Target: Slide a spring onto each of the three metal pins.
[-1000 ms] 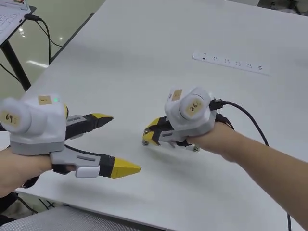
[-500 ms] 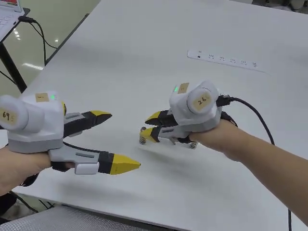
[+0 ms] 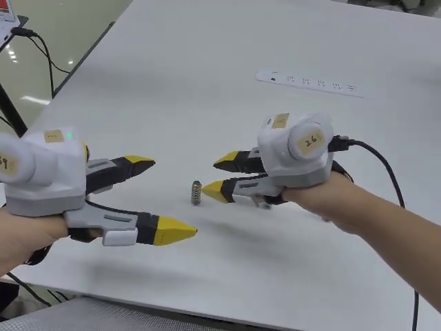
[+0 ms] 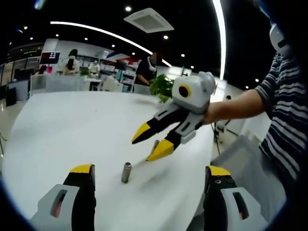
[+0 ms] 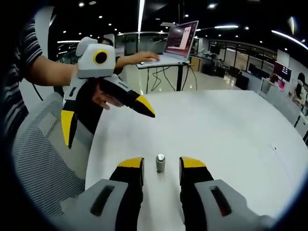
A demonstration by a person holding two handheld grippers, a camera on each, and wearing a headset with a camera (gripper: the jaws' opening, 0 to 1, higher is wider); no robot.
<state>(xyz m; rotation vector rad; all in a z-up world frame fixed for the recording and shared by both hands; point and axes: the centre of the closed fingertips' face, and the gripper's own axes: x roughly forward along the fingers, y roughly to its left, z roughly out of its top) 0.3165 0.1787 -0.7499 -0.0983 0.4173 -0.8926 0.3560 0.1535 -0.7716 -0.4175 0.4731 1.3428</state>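
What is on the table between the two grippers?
One small spring stands upright between the left gripper and the right gripper, in the head view.

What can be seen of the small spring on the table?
The spring is a small grey metal coil, standing upright on the white table. It stands free, just ahead of the open tips of the right hand-held gripper, which do not touch it. Whether a pin sits inside it is too small to tell.

The left gripper is seen with its jaws spread wide over the white tabletop. A spring is stood upright just ahead, between them. The right gripper is held beyond it, jaws parted.
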